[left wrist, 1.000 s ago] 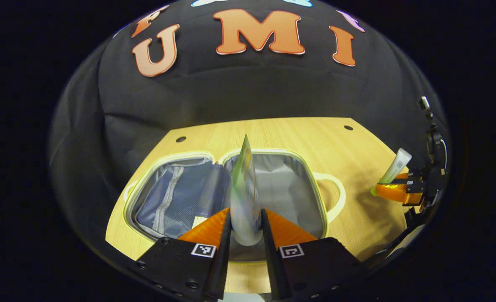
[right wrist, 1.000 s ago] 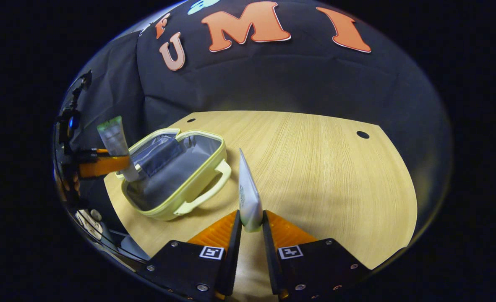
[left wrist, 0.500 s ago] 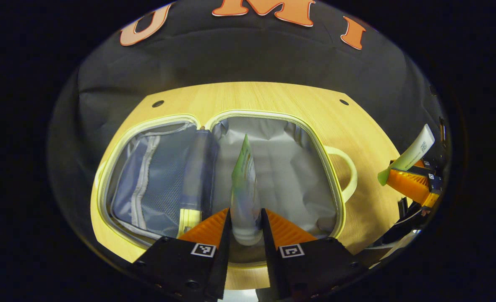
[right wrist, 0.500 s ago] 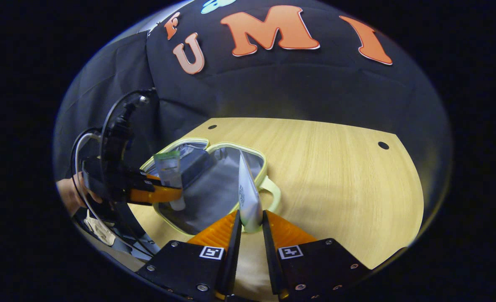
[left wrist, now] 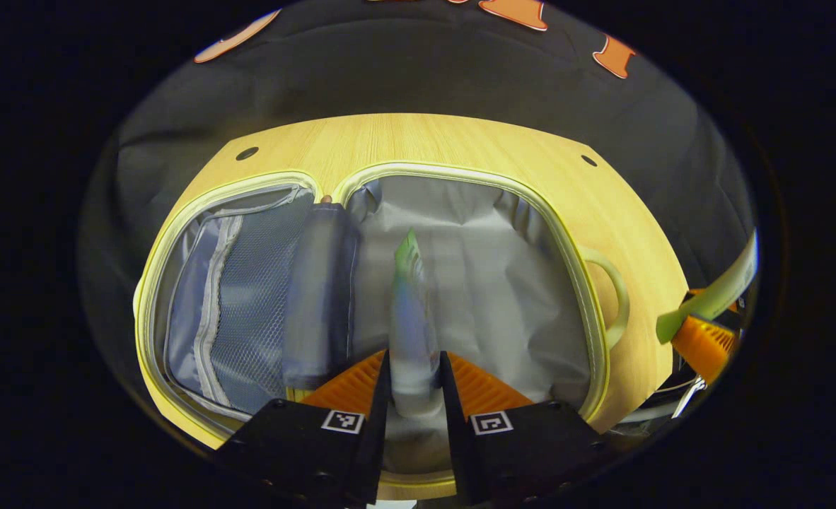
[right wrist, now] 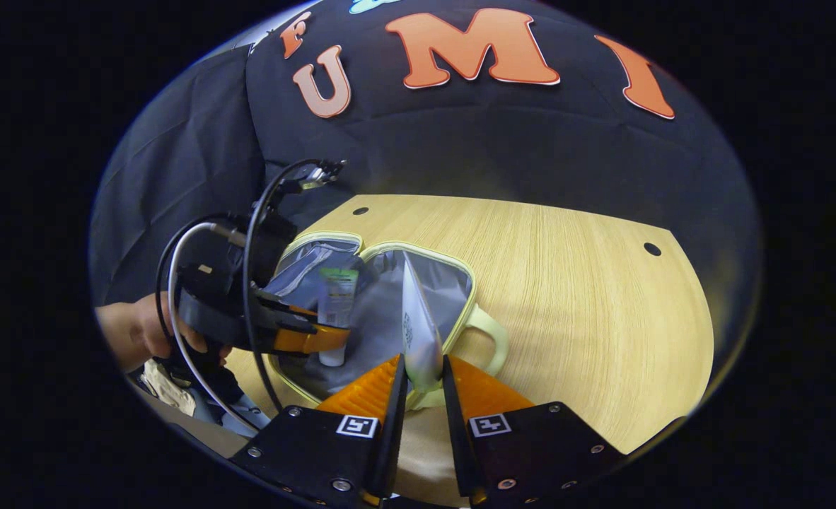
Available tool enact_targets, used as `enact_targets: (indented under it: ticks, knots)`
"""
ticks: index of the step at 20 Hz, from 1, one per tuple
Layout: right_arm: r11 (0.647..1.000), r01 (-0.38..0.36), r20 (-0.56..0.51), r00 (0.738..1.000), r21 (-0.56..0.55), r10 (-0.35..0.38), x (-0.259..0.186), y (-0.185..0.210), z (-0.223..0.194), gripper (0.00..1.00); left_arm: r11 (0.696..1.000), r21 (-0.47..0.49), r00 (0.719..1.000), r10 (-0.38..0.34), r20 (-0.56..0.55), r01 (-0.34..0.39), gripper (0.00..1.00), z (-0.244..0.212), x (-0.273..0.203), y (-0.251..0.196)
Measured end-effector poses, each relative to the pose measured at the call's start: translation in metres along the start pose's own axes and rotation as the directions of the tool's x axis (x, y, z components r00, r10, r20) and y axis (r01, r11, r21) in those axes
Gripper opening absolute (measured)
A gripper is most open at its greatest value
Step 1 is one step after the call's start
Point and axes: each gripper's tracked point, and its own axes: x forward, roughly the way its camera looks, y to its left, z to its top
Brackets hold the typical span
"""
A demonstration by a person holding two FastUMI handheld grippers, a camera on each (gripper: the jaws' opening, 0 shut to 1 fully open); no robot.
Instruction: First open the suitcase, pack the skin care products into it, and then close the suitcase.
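A pale wooden worktop (left wrist: 418, 141) fills the upper middle of the left gripper view, bearing the open suitcase (left wrist: 460, 173), a small yellow-rimmed case with a grey lining, a mesh pocket (left wrist: 248, 283) in its left half and a loop handle (left wrist: 612, 297) at its right edge. In the right gripper view a hand (right wrist: 131, 332) at the left edge holds the left gripper (right wrist: 322, 339) over the case. Compared with half a second ago, that gripper has come lower and the case looms larger. Its fingers are clamped on a green-topped tube (left wrist: 411, 318), upright over the grey half. The right gripper (right wrist: 421, 385) pinches a white tube (right wrist: 418, 332) at bottom centre, just beside the case's handle.
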Motion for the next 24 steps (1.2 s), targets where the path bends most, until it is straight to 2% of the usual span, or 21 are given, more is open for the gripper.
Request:
enact_targets:
  ticks: [2, 3, 9, 10, 12, 13, 15, 20, 24]
  knots:
    - [1.000, -0.004, -0.011, 1.000, -0.006, 0.004, 0.004, 0.009, -0.002, 0.33, 1.000, -0.013, 1.000, 0.016, -0.019, -0.016, 0.39, -0.003, 0.007, 0.005]
    - [1.000, -0.009, -0.016, 1.000, -0.012, 0.009, 0.007, 0.013, -0.002, 0.33, 1.000, -0.024, 0.999, 0.016, -0.028, -0.017, 0.42, -0.004, 0.011, 0.006]
    - [0.999, -0.038, -0.052, 0.998, 0.013, 0.038, 0.020, 0.023, -0.002, 0.33, 0.999, -0.046, 0.998, -0.010, 0.059, 0.012, 0.45, 0.008, -0.009, 0.008]
    - [0.999, -0.040, -0.058, 0.997, 0.015, 0.041, 0.022, 0.023, -0.002, 0.33, 0.999, -0.032, 0.995, -0.017, 0.100, 0.020, 0.47, 0.013, -0.019, 0.010]
    - [0.998, -0.053, -0.083, 0.995, 0.022, 0.054, 0.028, 0.025, -0.006, 0.33, 1.000, -0.015, 0.982, -0.006, 0.191, 0.009, 0.63, 0.025, -0.046, 0.022]
    - [0.998, -0.063, -0.097, 0.993, 0.027, 0.065, 0.031, 0.028, -0.008, 0.33, 1.000, -0.022, 0.973, 0.009, 0.230, -0.004, 0.72, 0.030, -0.058, 0.031]
    - [0.996, -0.084, -0.116, 0.989, 0.041, 0.088, 0.036, 0.035, -0.011, 0.33, 0.998, -0.058, 0.950, 0.052, 0.307, -0.036, 0.79, 0.039, -0.082, 0.055]
    - [0.993, -0.103, -0.195, 0.974, 0.061, 0.113, 0.056, 0.044, -0.029, 0.33, 0.977, -0.167, 0.895, 0.191, 0.403, -0.133, 0.82, 0.036, -0.125, 0.137]
    - [0.991, -0.086, -0.239, 0.965, 0.106, 0.110, 0.058, 0.040, -0.031, 0.33, 0.932, -0.318, 0.863, 0.302, 0.405, -0.176, 0.89, 0.020, -0.146, 0.208]
